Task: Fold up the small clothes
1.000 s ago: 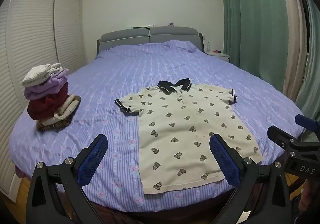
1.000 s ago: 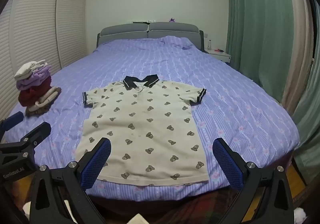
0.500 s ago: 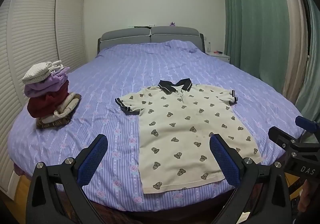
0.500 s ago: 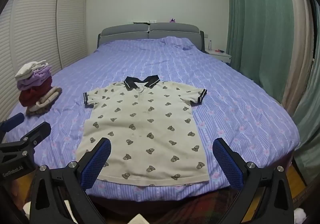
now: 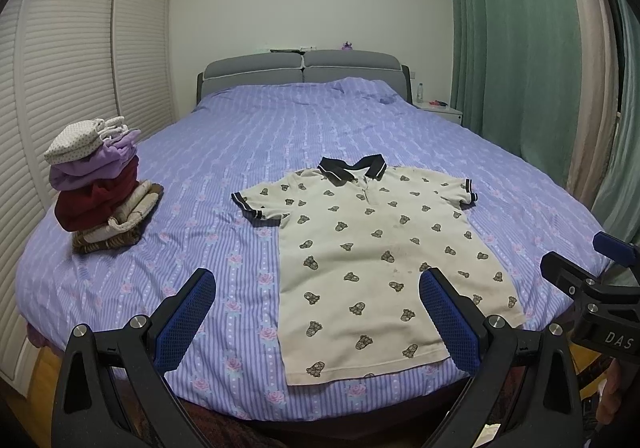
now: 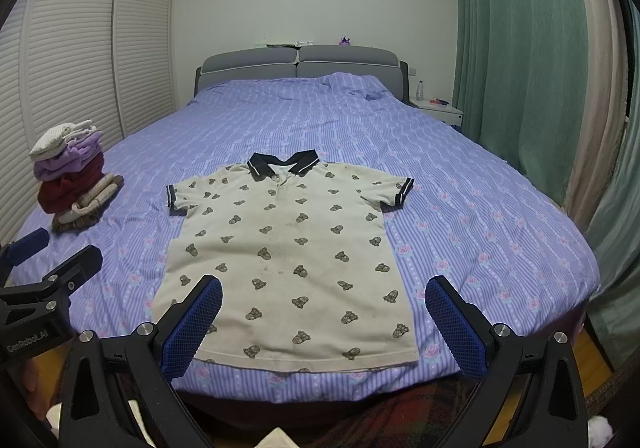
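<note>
1. Two views to call, and the left wrist camera goes first: the left gripper (image 5: 316,312) hangs over the near edge of the bed (image 5: 280,136), jaws spread wide, nothing between the blue pads (image 5: 184,316).
2. Straight ahead lies the polo shirt (image 5: 372,248), cream with a small bear print and a dark collar (image 5: 352,170), spread flat and face up, hem at the near edge, collar towards the far headboard (image 5: 304,72).
3. Off to the left, well apart from the shirt, sits a stack of folded clothes (image 5: 96,188). So this one looks like the next item in the queue.
4. At the right edge of this view the right gripper (image 5: 600,288) pokes in, low and near.
5. Over to the right wrist camera: the right gripper (image 6: 320,312) is also fully open and empty, poised just short of the hem (image 6: 304,366).
6. From here the shirt fills the middle, both sleeves out, the right sleeve (image 6: 396,192) unwrinkled. No fold is visible yet.
7. My read: we are at the very start of this garment, approach stage. Next move calls for each gripper to drop onto one side, pinch shoulder and hem, and bring a side panel across the middle.
8. Watch the thin fabric: pinching the bedsheet along with it is the risk.
</note>
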`<state>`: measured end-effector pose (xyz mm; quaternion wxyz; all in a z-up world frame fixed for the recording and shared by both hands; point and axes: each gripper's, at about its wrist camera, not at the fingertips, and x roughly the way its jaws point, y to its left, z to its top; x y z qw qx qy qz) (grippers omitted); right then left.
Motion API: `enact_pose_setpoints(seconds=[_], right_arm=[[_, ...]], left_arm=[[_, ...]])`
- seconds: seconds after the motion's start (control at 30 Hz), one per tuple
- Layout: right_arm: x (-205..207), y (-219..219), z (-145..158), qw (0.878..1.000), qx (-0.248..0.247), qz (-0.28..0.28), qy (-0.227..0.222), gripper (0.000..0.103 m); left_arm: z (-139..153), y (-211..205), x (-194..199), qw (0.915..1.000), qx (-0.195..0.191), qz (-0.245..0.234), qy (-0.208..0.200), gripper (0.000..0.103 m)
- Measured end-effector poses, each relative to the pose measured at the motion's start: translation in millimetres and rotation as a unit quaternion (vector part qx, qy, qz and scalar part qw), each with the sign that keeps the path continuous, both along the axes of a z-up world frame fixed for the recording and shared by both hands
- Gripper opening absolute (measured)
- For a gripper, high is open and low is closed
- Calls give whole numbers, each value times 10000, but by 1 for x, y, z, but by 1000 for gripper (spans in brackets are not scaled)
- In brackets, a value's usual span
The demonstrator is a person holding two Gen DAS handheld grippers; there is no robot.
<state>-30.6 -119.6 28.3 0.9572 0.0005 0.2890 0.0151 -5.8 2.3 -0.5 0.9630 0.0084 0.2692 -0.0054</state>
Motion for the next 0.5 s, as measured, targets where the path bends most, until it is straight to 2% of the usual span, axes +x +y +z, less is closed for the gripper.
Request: enact_pose_setpoints(seconds=[0.5], right_arm=[[0, 0, 0, 10000, 0, 0, 2, 103]], left_arm=[[0, 1, -1, 10000, -6, 2, 0, 103]])
